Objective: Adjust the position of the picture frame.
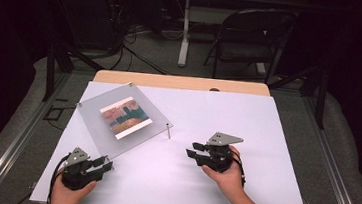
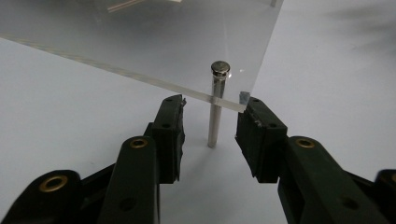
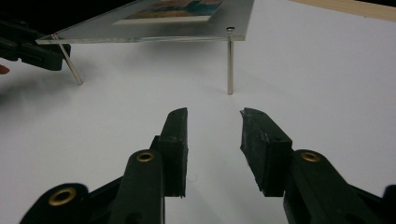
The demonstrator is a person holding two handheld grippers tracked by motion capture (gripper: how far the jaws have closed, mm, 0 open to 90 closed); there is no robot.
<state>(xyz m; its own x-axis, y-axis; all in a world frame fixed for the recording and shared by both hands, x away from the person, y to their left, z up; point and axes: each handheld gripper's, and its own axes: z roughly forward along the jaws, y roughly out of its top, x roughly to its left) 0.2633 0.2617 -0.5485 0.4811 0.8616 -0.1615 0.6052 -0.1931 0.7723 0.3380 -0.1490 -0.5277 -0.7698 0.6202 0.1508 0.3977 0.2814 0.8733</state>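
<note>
A white board covers the table, whose far edge shows along the upper middle of the high view. On the board's left half stands a clear plate raised on thin metal legs, with a picture lying in its middle. The left gripper sits at the lower left of the frame, at the plate's near corner; in the left gripper view its jaws stand apart on either side of the corner leg, under the plate's edge. The right gripper rests right of centre on the board, pointing left toward the plate, near another leg but apart from it. Behind the table, in the upper right, stands a folding chair.
</note>
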